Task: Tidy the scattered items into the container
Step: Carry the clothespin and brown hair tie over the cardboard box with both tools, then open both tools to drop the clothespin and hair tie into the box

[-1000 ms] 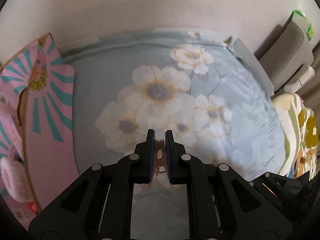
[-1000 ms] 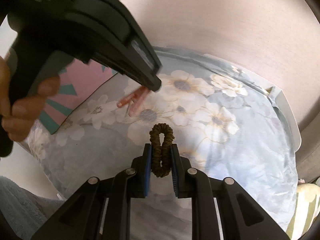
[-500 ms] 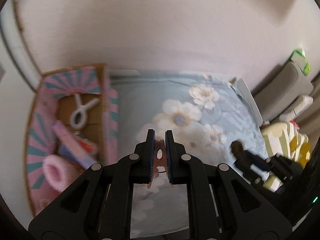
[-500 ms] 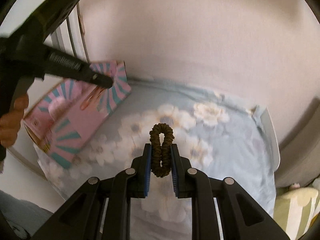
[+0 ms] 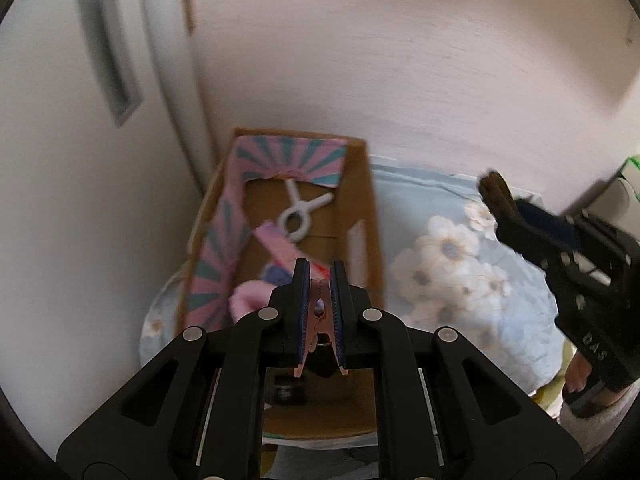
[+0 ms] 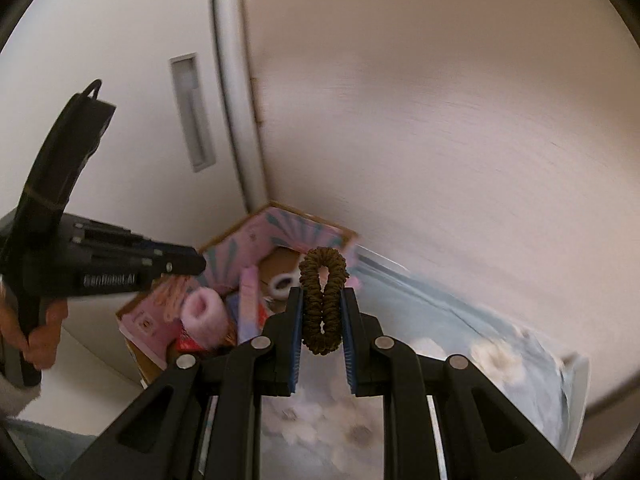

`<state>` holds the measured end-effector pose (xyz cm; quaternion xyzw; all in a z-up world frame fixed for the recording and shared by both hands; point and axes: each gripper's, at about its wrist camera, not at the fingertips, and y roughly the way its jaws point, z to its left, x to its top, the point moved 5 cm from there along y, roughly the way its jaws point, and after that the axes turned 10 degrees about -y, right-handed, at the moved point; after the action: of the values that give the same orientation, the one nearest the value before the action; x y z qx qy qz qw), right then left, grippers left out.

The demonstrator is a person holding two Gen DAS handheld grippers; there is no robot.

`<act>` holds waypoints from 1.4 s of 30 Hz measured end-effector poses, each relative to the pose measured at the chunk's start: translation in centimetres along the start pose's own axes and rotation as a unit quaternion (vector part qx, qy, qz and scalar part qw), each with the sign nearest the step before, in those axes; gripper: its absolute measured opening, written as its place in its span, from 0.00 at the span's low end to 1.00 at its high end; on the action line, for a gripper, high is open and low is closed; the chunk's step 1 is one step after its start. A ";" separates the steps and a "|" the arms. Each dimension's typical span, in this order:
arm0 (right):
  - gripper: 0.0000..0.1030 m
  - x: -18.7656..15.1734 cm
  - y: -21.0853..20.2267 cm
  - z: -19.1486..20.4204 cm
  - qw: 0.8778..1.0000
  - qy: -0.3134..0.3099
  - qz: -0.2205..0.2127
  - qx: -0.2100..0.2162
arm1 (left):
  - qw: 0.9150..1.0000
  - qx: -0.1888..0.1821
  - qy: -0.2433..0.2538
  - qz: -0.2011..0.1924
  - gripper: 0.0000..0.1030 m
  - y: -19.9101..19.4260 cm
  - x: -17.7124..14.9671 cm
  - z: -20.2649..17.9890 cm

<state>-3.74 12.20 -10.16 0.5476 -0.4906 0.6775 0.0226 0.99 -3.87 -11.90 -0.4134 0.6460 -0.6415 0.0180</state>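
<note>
The left hand-held gripper [image 5: 320, 292] pinches a pink peg [image 5: 319, 320] over the box [image 5: 366, 216], which sits on the bed [image 5: 460, 280] against the wall. Inside: white clip [image 5: 298, 216] at 12 o'clock, pink roll [image 6: 204, 314]. The right hand-held gripper [image 6: 322, 312] at 3 o'clock clamps a brown scrunchie [image 6: 322, 300]

wall [image 5: 420, 60]: pale, plain | door [image 6: 120, 100]: white, recessed handle | bedsheet [image 5: 452, 264]: blue floral

You see a matt brown cardboard box [image 5: 362, 216], a ribbed cloth scrunchie [image 6: 323, 300] and a smooth pink plastic peg [image 5: 319, 312]
</note>
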 end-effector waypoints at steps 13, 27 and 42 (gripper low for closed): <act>0.16 2.7 11.5 2.5 0.993 0.005 0.094 0.073 | 0.997 0.018 -0.010 0.068 0.09 6.2 -3.7 3.7; 0.16 1.7 14.7 3.5 0.987 0.005 0.135 0.084 | 0.997 0.014 -0.011 0.077 0.09 7.4 -3.3 3.6; 0.67 2.8 13.6 2.1 0.987 0.059 0.119 0.086 | 0.998 0.013 -0.029 0.050 0.97 5.0 -1.8 3.5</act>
<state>-11.05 2.33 -16.88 0.4440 -0.4896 0.7465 -0.0766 1.55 -6.50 -17.61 -0.3986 0.6564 -0.6363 0.0741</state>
